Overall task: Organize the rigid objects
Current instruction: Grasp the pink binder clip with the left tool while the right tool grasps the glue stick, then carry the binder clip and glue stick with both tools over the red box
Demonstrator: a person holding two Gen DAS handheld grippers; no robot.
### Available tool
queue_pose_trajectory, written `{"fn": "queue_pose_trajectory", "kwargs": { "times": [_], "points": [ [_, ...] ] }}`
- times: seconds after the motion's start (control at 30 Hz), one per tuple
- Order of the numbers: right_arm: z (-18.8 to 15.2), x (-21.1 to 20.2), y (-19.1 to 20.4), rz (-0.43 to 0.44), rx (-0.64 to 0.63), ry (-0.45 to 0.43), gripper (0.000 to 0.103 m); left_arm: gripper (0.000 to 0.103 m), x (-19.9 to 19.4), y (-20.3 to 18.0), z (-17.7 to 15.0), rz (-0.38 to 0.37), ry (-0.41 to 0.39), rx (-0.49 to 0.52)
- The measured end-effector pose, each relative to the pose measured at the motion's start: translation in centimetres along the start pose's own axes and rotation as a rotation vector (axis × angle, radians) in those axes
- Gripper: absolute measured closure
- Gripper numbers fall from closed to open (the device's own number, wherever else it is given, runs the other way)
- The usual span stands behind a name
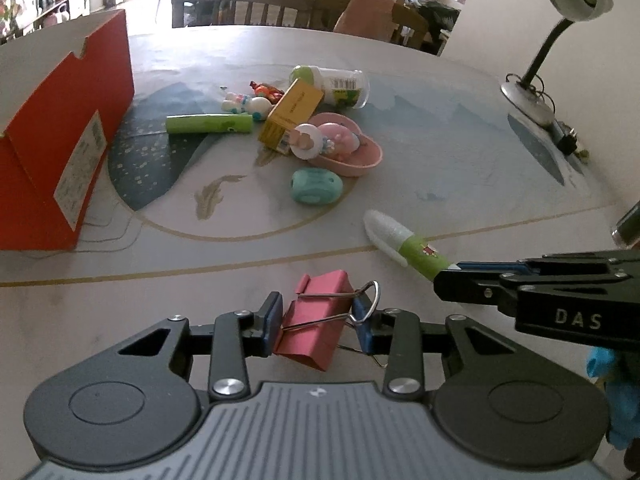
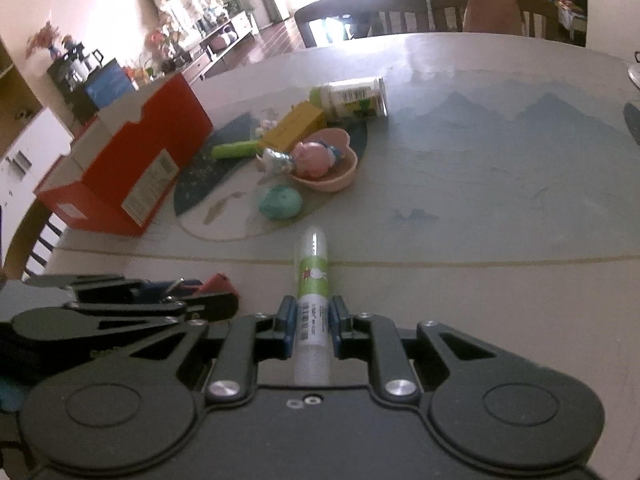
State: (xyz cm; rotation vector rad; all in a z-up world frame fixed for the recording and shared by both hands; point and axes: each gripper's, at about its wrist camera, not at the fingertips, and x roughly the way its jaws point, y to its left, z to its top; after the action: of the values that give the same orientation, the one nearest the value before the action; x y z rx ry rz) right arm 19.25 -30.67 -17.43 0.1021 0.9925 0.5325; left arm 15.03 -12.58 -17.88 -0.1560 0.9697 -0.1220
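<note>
My left gripper point(image 1: 318, 320) is shut on a pink binder clip point(image 1: 316, 322), held just above the table near its front edge. My right gripper point(image 2: 313, 320) is shut on a white and green glue stick point(image 2: 313, 280), which points forward; it also shows in the left wrist view point(image 1: 404, 242) with the right gripper point(image 1: 448, 280) at its rear end. Each gripper shows beside the other. An open red box point(image 1: 60, 152) stands at the left and shows in the right wrist view point(image 2: 132, 168) too.
A pile lies mid-table: a teal eraser point(image 1: 316, 187), a pink heart dish point(image 1: 362, 160) with toys, a yellow box point(image 1: 290, 114), a green tube point(image 1: 210, 123), and a lying bottle point(image 1: 340, 86). A desk lamp point(image 1: 560, 32) stands at the right. Chairs stand behind the table.
</note>
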Motion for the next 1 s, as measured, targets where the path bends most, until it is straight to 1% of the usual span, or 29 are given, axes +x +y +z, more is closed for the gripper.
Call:
{"fn": "queue_pose_trajectory", "kwargs": {
  "times": [0.1,0.23,0.47,0.6,0.8,1.0],
  "points": [
    [0.3,-0.8,0.6,0.014,0.011,-0.012,0.086,0.067,-0.8,0.2,0.3,-0.008,-0.007,-0.018],
    [0.6,-1.5,1.6,0.009,0.005,-0.024,0.087,0.067,-1.9,0.6,1.0,-0.02,-0.014,-0.046],
    [1.8,-3.2,3.2,0.018,0.01,-0.071,0.087,0.067,-3.9,1.4,2.3,-0.03,-0.034,-0.06],
    [3.0,-4.1,4.6,0.024,0.0,-0.102,0.087,0.067,-5.2,1.9,3.5,-0.03,-0.053,-0.063],
    [5.3,-4.8,7.6,0.032,-0.035,-0.154,0.086,0.067,-7.8,3.2,5.7,-0.029,-0.104,-0.059],
    [7.9,-5.0,11.0,0.041,-0.07,-0.21,0.087,0.067,-10.3,5.4,8.0,-0.013,-0.151,-0.059]
  ]
}}
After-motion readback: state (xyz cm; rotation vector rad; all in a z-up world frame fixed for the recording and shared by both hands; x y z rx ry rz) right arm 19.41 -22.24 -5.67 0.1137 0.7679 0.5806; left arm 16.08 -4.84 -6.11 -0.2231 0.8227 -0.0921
